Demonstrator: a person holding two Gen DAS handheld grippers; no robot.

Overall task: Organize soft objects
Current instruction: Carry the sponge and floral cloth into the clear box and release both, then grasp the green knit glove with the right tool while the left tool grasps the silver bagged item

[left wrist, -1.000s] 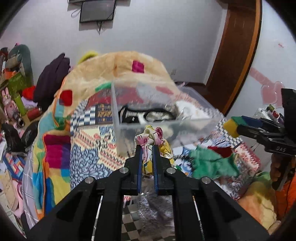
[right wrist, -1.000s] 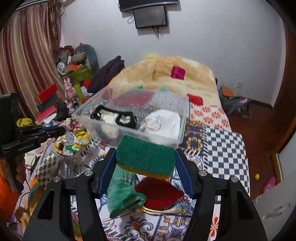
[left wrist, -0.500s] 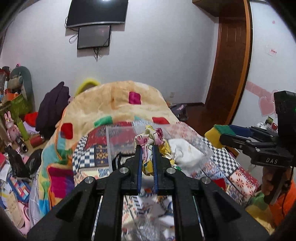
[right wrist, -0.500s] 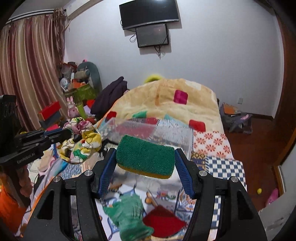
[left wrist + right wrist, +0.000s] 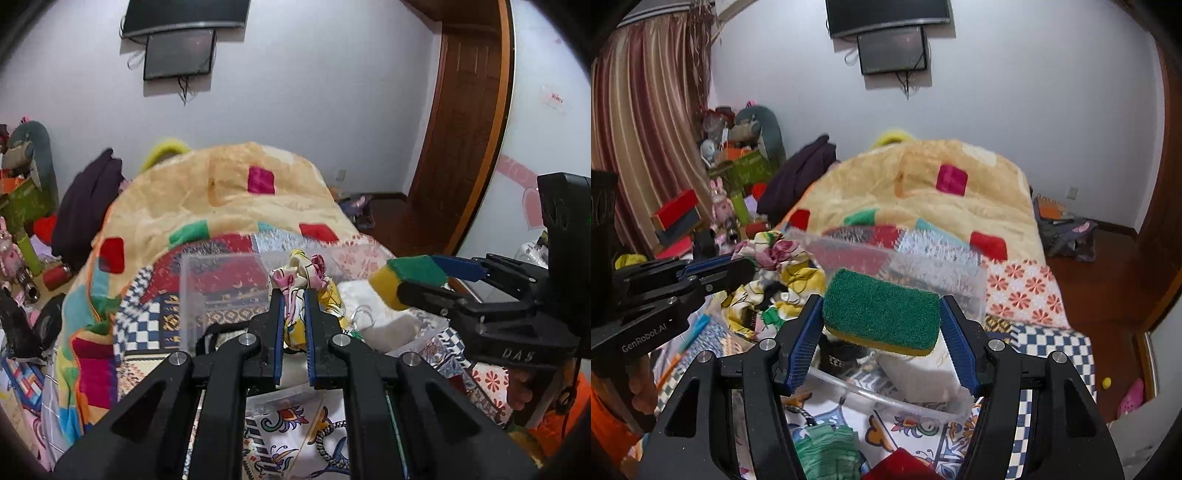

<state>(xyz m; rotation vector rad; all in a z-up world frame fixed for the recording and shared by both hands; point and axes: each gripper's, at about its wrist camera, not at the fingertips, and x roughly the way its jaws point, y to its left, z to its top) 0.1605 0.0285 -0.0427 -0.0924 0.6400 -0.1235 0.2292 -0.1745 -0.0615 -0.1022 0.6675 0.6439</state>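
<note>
Both my claws grip: the left claw pinches a floral fabric bundle, the right claw a green-and-yellow sponge, above a clear plastic bin.

— What colours is the sponge?
— Dark green scouring face over a yellow base, between the right claw and its blue pads on black arms.
— And the cloth in the left claw?
— Cream and yellow with pink flowers and touches of green.
— The bed?
— A peach blanket with magenta, red and green squares; below it a patchwork sheet, blue-and-white checks and orange flowers on white.
— The bin?
— Clear plastic, with a white bundle inside
</note>
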